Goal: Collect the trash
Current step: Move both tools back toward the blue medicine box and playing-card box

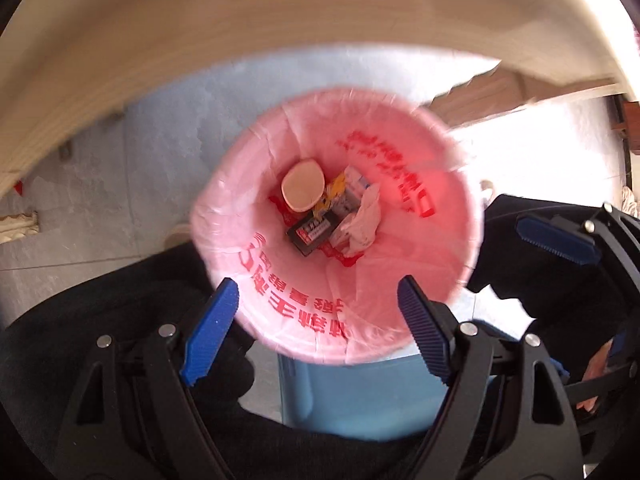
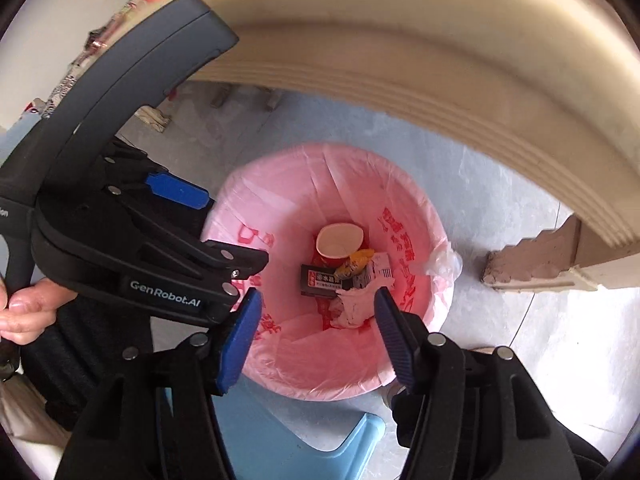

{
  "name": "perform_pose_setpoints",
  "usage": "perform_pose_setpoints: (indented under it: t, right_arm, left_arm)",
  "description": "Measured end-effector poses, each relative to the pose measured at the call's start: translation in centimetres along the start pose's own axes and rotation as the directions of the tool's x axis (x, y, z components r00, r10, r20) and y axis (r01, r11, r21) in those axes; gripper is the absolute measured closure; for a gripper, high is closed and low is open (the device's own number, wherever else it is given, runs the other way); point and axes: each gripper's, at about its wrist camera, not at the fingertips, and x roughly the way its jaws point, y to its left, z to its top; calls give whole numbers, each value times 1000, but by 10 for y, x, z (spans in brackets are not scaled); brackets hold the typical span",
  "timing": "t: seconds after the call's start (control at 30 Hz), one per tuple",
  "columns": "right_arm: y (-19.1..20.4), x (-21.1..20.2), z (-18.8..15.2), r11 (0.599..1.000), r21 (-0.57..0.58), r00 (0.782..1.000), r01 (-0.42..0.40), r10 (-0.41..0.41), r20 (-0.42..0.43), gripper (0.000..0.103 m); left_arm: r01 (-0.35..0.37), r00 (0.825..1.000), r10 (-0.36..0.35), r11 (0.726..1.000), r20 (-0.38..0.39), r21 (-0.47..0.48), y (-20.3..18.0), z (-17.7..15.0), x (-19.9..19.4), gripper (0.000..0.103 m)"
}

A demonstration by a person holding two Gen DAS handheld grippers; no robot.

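Two handheld tongs hang above a round bin lined with a pink plastic bag (image 1: 420, 152) printed with red characters. The bin stands on a pale grey tiled floor (image 1: 160, 168), just in front of the curved edge of a light wooden counter (image 1: 200, 40). The left tongs (image 1: 316, 308) are spread wide and hold nothing, with their blue fingertips (image 1: 212, 328) over the near rim of the bag. The right tongs (image 2: 316, 332) are also spread wide and empty, above the same bin. At the bottom of the bag lies the trash: a paper cup (image 1: 303, 191) with its open mouth showing, a crumpled yellow wrapper (image 1: 334, 192), a small black packet (image 1: 312, 234), a small white carton (image 1: 352, 190) and a crumpled white tissue (image 1: 366, 220), all touching in one loose heap. A light blue plastic stool (image 1: 360, 396) stands beside the bin on the near side. The person's hand (image 2: 20, 312) grips the left tongs' handle.
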Motion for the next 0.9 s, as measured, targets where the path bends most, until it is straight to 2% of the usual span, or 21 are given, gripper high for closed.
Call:
perform_pose_setpoints:
  t: [0.07, 0.1, 0.13, 0.17, 0.2, 0.3, 0.37, 0.43, 0.53, 0.63, 0.9]
  right_arm:
    - [5, -40, 6, 999, -38, 997, -21, 24, 75, 24]
    - [6, -61, 10, 998, -57, 993, -38, 44, 110, 18]
    - [5, -81, 16, 996, -79, 988, -44, 55, 143, 12]
    - [4, -101, 23, 994, -99, 983, -39, 56, 177, 10]
    - [3, -121, 30, 993, -118, 976, -23, 48, 212, 7]
    - [-3, -180, 55, 985, -164, 944, 60, -3, 330, 7]
    - [-10, -211, 73, 973, -201, 923, 117, -32, 382, 7]
    - [-16, -232, 99, 954, -255, 917, 161, -50, 395, 7]
    - [-29, -256, 128, 923, -341, 924, 179, -38, 382, 7]
    - [-40, -271, 151, 891, -420, 933, 171, -10, 359, 7]
    - [-70, -284, 198, 859, -492, 949, 140, 26, 314, 7]
  left_arm:
    - [-4, 998, 4, 1000, 68, 7, -3, -6, -40, 23]
    - [-3, 995, 3, 1000, 101, 4, -3, -5, -62, 20]
    - [-7, 991, 8, 1000, 131, -13, -2, -2, -85, 17]
    - [-11, 988, 16, 999, 156, -36, 1, 2, -106, 12]
    - [-12, 983, 23, 998, 183, -62, 4, 8, -128, 12]
    - [-13, 967, 53, 987, 249, -159, 18, 30, -186, 11]
    - [24, 965, 37, 973, 260, -228, 28, 50, -216, 11]
    - [55, 961, 27, 957, 274, -286, 34, 69, -243, 11]
    - [27, 947, 79, 945, 310, -325, 29, 96, -280, 11]
    - [22, 943, 93, 940, 319, -340, 23, 117, -301, 10]
    - [14, 967, 91, 913, 237, -407, 25, 162, -288, 10]
